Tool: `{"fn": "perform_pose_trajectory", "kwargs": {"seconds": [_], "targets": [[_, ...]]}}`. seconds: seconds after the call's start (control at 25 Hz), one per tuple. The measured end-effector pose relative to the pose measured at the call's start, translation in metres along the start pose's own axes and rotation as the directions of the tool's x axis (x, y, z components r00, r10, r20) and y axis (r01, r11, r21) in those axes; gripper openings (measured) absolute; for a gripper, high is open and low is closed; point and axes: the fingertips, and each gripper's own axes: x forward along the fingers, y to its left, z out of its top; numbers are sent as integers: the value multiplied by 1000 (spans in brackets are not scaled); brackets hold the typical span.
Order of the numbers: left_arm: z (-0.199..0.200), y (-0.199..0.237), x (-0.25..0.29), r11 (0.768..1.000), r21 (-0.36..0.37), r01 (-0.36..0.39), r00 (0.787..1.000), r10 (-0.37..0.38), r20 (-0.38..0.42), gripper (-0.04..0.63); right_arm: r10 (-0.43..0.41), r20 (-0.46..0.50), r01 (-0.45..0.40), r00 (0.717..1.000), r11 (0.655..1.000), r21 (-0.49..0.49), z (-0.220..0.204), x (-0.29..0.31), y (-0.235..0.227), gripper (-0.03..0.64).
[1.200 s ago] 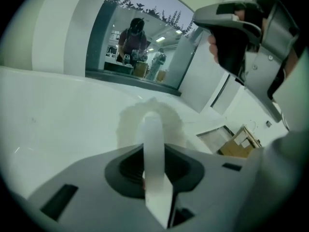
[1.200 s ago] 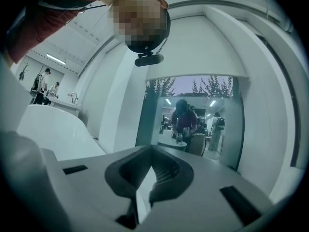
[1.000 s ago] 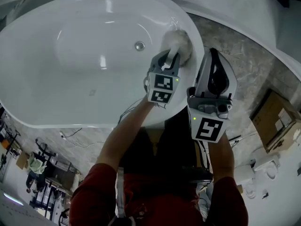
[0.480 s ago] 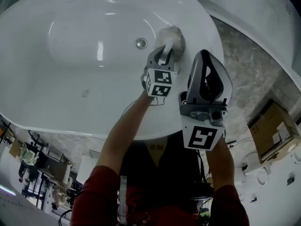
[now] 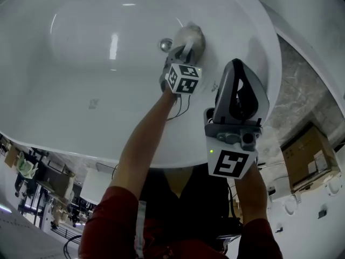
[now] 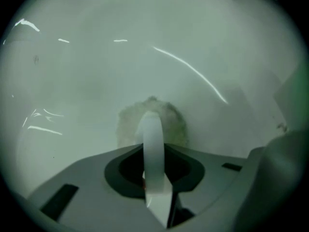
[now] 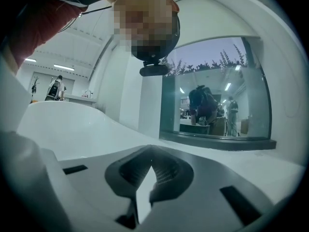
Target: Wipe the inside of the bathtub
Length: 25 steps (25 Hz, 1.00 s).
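Tub (image 5: pixel 81 90): left tool (image 5: pixel 185 54) grips part-hidden pad (image 6: pixel 128 124).

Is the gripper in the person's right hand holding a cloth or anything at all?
No: in the right gripper view, the right gripper has nothing between its jaws, and only pale background shows through the narrow gap.

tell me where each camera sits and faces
Head view: on the person's head, looking down into the bathtub; both forearms, left gripper, right gripper show.
Left gripper view: rides the left gripper, facing the tub wall and cloth; no body.
Right gripper view: rides the right gripper, tilted up at the person's head, sleeve, window.
Shared: head and left gripper views show the cloth.
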Motion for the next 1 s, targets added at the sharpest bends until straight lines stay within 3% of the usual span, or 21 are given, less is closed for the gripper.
{"fn": "perform_pose_trajectory", "kwargs": {"seconds": [0.16,0.48,0.72,1.0], "targets": [[-16,12,17,1000,25,-7,998,9,-59,92,-4,-18,4,1000,1000,1,-9,0,3,11],[-18,15,16,1000,8,7,996,-7,-84,92,-2,-11,1,1000,1000,-9,-3,-8,10,11],[10,6,-34,998,-5,60,998,-59,24,92,-20,32,21,999,999,-36,32,-21,10,11],[58,-16,-148,992,10,122,983,-123,133,92,-59,56,63,997,996,-65,99,-53,-2,11]]}}
